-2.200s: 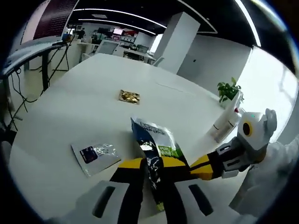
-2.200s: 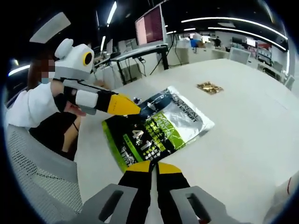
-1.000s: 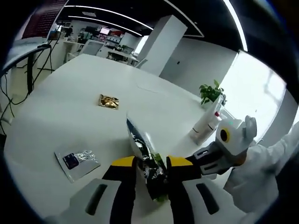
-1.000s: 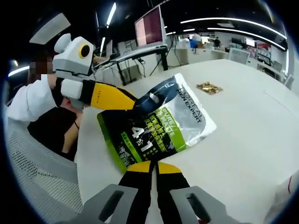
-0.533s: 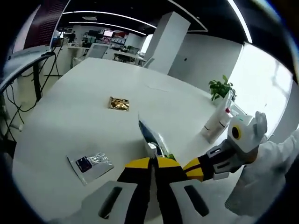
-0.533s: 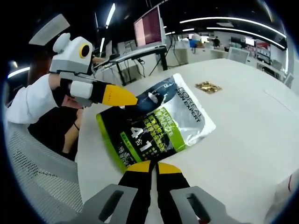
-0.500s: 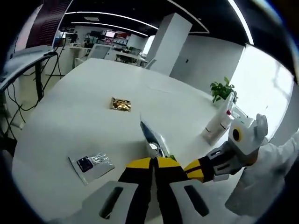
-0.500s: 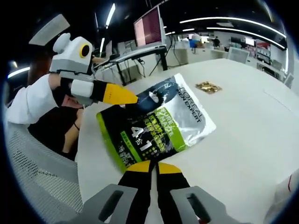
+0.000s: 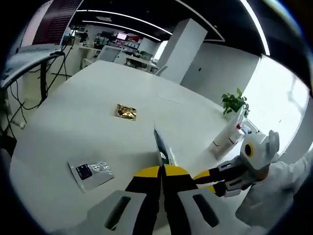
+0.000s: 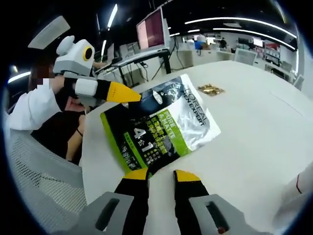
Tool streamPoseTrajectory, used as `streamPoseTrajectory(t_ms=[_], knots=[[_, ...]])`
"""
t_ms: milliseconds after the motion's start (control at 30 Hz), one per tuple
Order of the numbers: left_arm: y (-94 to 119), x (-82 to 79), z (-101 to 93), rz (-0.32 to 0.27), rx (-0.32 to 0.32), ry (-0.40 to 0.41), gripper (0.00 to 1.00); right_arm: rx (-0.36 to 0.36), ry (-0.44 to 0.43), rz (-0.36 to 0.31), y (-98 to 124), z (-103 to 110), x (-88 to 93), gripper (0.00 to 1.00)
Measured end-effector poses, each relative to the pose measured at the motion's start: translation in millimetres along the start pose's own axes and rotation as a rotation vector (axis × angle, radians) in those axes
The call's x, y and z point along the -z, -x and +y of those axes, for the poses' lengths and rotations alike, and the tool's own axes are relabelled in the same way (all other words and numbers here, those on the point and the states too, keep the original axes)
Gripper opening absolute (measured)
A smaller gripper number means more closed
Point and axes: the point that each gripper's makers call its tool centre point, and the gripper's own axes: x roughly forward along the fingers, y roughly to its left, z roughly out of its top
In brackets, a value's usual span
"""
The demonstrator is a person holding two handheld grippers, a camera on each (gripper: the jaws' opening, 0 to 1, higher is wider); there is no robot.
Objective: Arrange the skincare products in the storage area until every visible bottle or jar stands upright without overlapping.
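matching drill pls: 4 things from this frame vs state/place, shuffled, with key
1. left gripper
2. right gripper
3. gold sachet
4. white bottles

A. standing upright by the plant
B. jaws shut on the green-and-black pouch
C. jaws apart at the pouch's near edge
D. lying flat, alone, mid-table

Pairs: 1-B, 2-C, 3-D, 4-A
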Motion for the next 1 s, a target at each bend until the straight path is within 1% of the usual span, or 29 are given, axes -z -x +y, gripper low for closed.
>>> streamPoseTrajectory(t_ms=[33,100,200,267,300,333,367,400,433,467,533,567,667,800,867,1000], knots=[[0,-1.1,1.1,-0.001,0.001,0.001,0.0,-0.001,-0.013,-0.006,-1,-1,-0.4,0.14],[0,-0.8,-5.0,-0.006,0.003,0.005,0.0,0.001,-0.021,-0.007,0,-1,0.5,0.15],[0,-3.4,-5.7,-0.014,0.008,0.007,0.0,-0.006,-0.015,0.005,-1,-1,3.0,0.19],[0,-6.3,-10.0,-0.027,0.019,0.027,0.0,-0.004,-0.008,0.008,4,3,4.6,0.21],[0,-7.2,-9.8,-0.029,0.02,0.031,0.0,0.012,0.024,0.012,5,0,4.4,0.22],[0,-8.3,-9.9,-0.032,0.02,0.034,0.0,0.029,0.083,0.016,6,-2,3.4,0.25],[-1,-9.6,-10.9,-0.033,0.021,0.036,0.0,0.037,0.12,0.02,8,2,3.2,0.28],[-2,-9.6,-14.9,-0.034,0.022,0.033,0.0,0.033,0.124,0.019,9,6,2.5,0.31],[-3,-10.0,-18.6,-0.034,0.023,0.033,0.0,0.028,0.131,0.004,9,13,-0.3,0.34],[-4,-12.4,-15.9,-0.033,0.028,0.036,0.0,0.028,0.145,-0.006,9,16,-2.7,0.39],[-5,-13.6,-17.6,-0.032,0.033,0.04,0.0,0.037,0.207,-0.016,8,23,-7.2,0.47],[-6,-13.6,-20.0,-0.027,0.042,0.044,0.0,0.05,0.253,-0.018,7,26,-9.5,0.54],[-7,-12.9,-23.1,-0.021,0.048,0.056,0.0,0.092,0.341,-0.034,3,32,-13.9,0.68],[-6,-12.8,-25.1,-0.017,0.04,0.06,0.0,0.115,0.374,-0.046,-5,39,-13.9,0.82],[-6,-13.6,-25.4,-0.02,0.036,0.064,0.0,0.13,0.409,-0.06,-10,42,-14.7,0.84],[-5,-13.1,-30.2,-0.022,0.039,0.071,0.0,0.168,0.469,-0.102,-18,45,-22.3,0.77]])
